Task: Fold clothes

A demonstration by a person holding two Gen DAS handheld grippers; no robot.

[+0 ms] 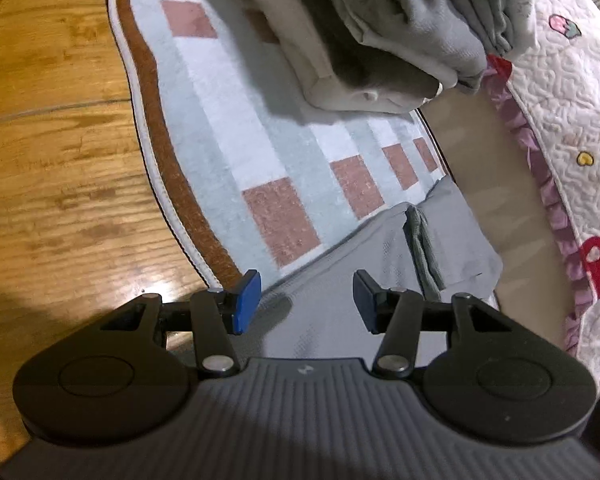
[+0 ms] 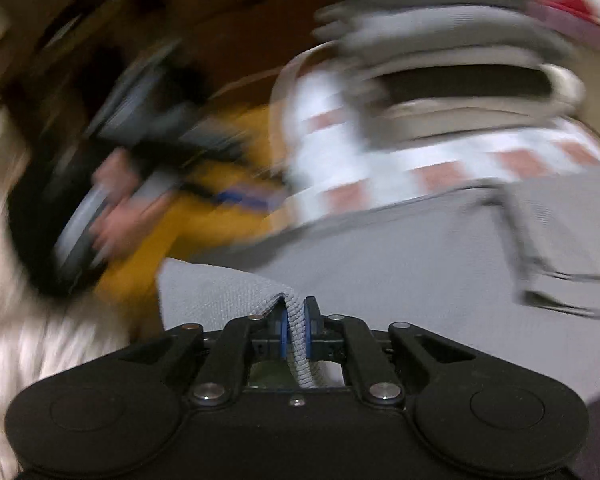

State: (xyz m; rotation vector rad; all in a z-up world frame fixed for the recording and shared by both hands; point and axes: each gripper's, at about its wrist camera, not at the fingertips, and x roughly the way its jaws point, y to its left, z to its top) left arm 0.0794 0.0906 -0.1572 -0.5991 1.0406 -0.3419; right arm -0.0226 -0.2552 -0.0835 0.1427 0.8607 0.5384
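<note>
A grey garment (image 1: 384, 264) lies on a checked mat (image 1: 228, 120), its collar toward the mat's right edge. My left gripper (image 1: 306, 300) hovers just over the garment's near part, its blue pads apart with nothing between them. In the blurred right wrist view the same grey garment (image 2: 420, 248) spreads ahead, and my right gripper (image 2: 296, 332) is shut on a ribbed fold of its edge, which runs back between the pads. The left gripper (image 2: 240, 198) with the hand that holds it shows smeared at left in that view.
A pile of folded beige and grey clothes (image 1: 380, 32) sits at the mat's far end. A quilted cover with hearts and a purple ruffle (image 1: 572, 128) runs along the right. Wooden floor (image 1: 52, 140) lies left of the mat.
</note>
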